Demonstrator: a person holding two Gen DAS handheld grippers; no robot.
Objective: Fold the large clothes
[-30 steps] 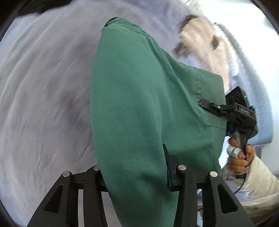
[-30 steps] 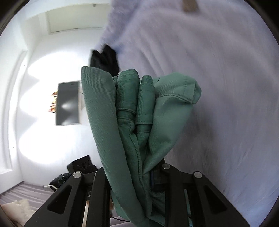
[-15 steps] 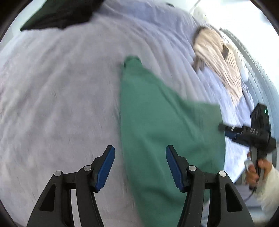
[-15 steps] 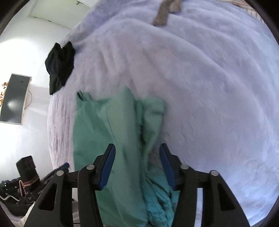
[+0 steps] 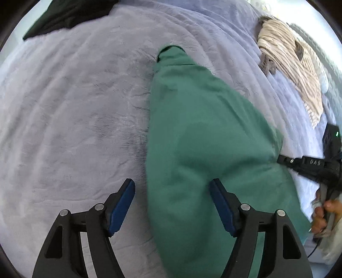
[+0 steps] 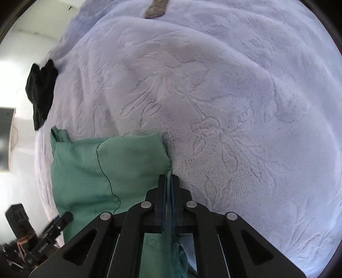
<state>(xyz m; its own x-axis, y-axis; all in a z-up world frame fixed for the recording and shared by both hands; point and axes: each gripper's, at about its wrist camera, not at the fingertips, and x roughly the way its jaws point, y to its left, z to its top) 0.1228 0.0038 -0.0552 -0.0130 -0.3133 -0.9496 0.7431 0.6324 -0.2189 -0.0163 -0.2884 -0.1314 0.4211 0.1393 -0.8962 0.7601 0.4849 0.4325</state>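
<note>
A green garment point(image 5: 203, 139) lies on the lilac plush bedspread point(image 5: 74, 107), stretched away from me with one narrow end far off. My left gripper point(image 5: 172, 192) is open, its blue-padded fingers astride the near part of the cloth without holding it. My right gripper point(image 6: 168, 184) is shut on an edge of the green garment point(image 6: 111, 166), low over the bedspread point(image 6: 235, 107). In the left wrist view the right gripper's black body point(image 5: 310, 164) meets the cloth's right edge.
A black garment point(image 5: 68, 15) lies at the far left of the bed, also in the right wrist view point(image 6: 41, 92). A beige striped garment point(image 5: 292, 64) lies far right. A grey strip of cloth point(image 6: 156, 8) lies at the far edge.
Both grippers held the green garment up a second ago. The left one let go and stays open. The right one opened, then shut on the garment's edge. The cloth now lies on the bed.
</note>
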